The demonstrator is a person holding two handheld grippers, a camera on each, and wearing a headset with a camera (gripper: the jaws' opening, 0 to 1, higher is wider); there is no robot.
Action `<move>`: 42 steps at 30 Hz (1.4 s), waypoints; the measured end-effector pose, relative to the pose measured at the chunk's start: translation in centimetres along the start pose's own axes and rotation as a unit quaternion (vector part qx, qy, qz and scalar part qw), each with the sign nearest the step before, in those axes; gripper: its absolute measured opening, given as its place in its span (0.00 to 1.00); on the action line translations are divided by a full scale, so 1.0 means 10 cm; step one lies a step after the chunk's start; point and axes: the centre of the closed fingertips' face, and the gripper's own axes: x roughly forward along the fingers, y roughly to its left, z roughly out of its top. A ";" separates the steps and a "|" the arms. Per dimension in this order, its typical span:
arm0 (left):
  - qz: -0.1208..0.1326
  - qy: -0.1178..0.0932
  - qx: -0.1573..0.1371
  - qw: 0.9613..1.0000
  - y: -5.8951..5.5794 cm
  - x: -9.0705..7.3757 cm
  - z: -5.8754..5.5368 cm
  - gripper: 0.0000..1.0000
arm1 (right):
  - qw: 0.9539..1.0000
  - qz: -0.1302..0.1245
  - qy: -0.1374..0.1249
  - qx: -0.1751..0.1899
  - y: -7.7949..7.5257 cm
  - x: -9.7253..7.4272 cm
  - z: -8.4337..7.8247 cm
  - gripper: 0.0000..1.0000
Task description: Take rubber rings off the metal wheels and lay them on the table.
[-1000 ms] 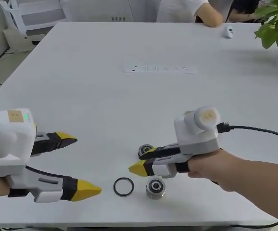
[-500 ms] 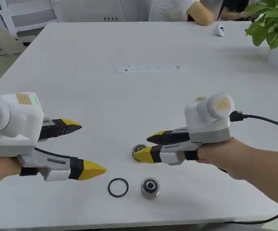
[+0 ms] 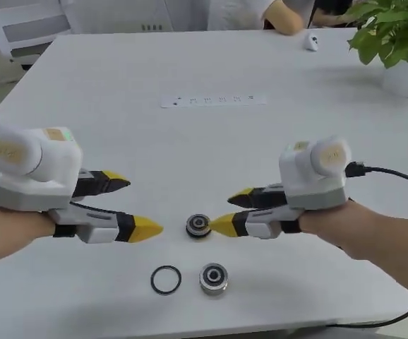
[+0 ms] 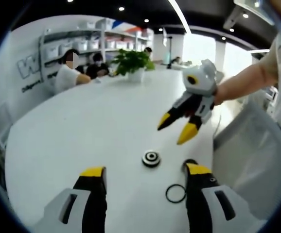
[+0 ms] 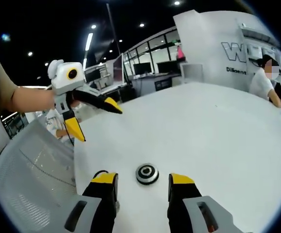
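Note:
A small metal wheel [image 3: 198,225] with a black rubber ring around it lies flat on the white table [image 3: 190,148], between my two grippers. It also lies just ahead of the jaws as the wheel [image 4: 151,158] in the left gripper view and the wheel [image 5: 147,174] in the right gripper view. Nearer me stands a bare metal wheel [image 3: 213,277] with a loose black ring [image 3: 166,280] flat beside it. My left gripper [image 3: 135,205] is open, to the left of the ringed wheel. My right gripper [image 3: 226,211] is open too, its lower tip almost at the wheel's right side.
A socket strip [image 3: 213,100] is set into the table's middle. A potted plant [image 3: 394,35] and a white mouse [image 3: 311,42] sit at the far right, near a person's arm. A black cable [image 3: 391,176] trails from the right gripper.
The head camera has shifted. The right gripper has drawn back to the right, uncovering the ringed wheel. The left gripper has moved forward to that wheel's left side. Both stay open.

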 end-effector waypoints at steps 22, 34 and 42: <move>-0.016 0.036 -0.022 0.999 -0.01 0.51 -0.23 0.51 | 0.999 -0.023 0.024 -0.021 -0.12 0.25 -0.30 0.35; -0.032 0.042 -0.010 0.999 -0.11 0.70 -0.22 0.44 | 0.999 -0.020 0.025 -0.024 -0.10 0.37 -0.34 0.31; -0.036 0.043 -0.007 0.998 -0.11 0.82 -0.22 0.37 | 0.999 -0.017 0.024 -0.025 -0.10 0.40 -0.36 0.29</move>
